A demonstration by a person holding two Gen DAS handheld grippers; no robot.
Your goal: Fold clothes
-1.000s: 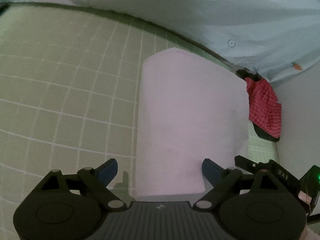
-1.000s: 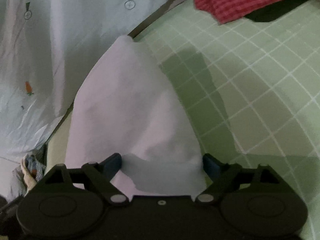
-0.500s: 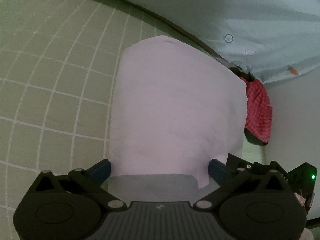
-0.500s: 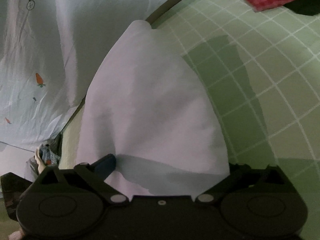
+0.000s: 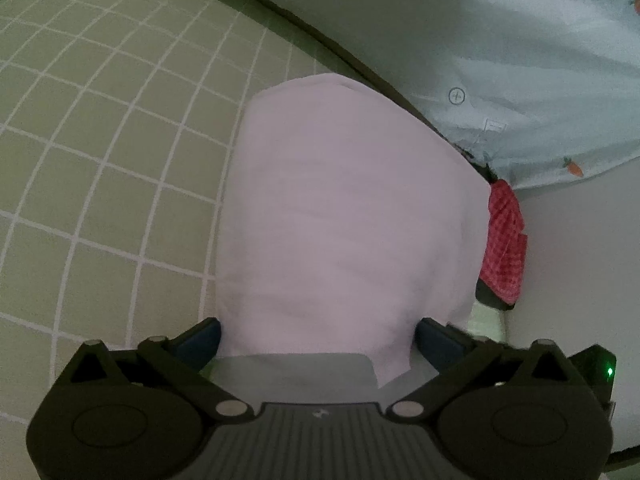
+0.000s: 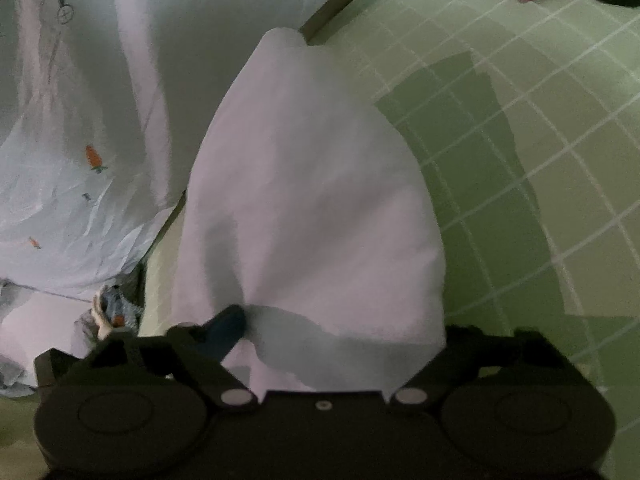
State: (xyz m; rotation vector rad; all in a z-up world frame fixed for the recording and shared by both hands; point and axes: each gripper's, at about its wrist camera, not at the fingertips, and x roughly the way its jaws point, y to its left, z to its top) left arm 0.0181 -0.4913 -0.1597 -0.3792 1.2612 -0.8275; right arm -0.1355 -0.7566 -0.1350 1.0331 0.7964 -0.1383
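On the green checked bed sheet (image 5: 100, 184), beside the pale blue quilt (image 5: 500, 32), lies the white garment (image 5: 340, 220), already a narrow folded rectangle. Both the left tool (image 5: 318, 334) and right tool (image 6: 340, 332) stand spread apart, straddling its near edge (gripping nothing). Whether further folds remain is unclear; a red checked cloth (image 5: 504, 240) lies beyond.

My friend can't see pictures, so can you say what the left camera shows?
A pale pink folded cloth lies on a green checked sheet, its near edge between the wide-open fingers of the left tool. Behind it are light blue fabric with little carrots and a red checked cloth.
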